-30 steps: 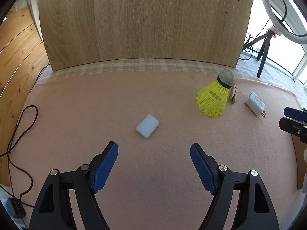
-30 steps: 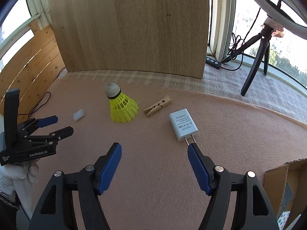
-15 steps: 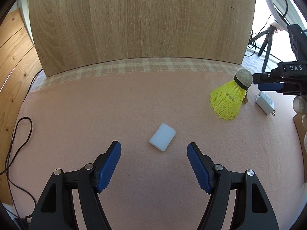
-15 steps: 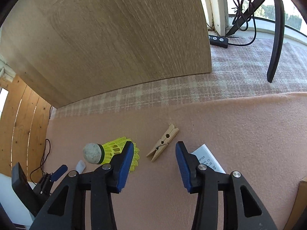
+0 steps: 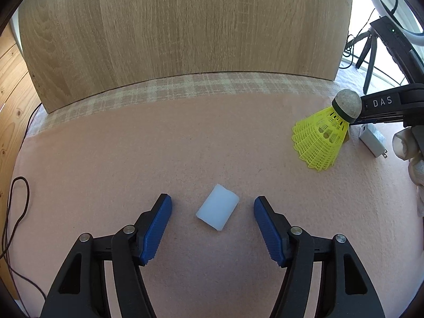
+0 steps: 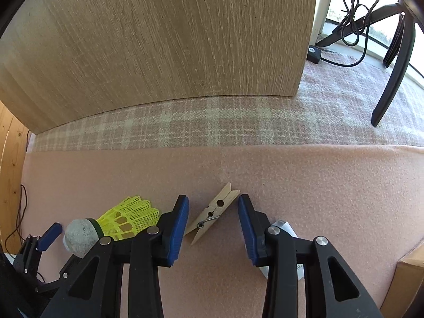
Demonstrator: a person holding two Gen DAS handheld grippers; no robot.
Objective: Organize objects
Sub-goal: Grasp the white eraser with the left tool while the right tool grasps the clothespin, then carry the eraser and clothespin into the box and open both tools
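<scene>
Nothing sorted yet: left tongs (image 5: pixel 212 228) spread, closing around white block (image 5: pixel 217 213); right tongs (image 6: pixel 213 230) narrowing astride clothespin (image 6: pixel 212 213), neither pinched.

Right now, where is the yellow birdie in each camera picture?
Left wrist view: the yellow shuttlecock is at the far right, standing on its skirt on the pink blanket, cork tip up.
Right wrist view: the shuttlecock is at the lower left, partly hidden behind the right gripper.
Shared landmark: the upright wooden board behind the blanket.
</scene>
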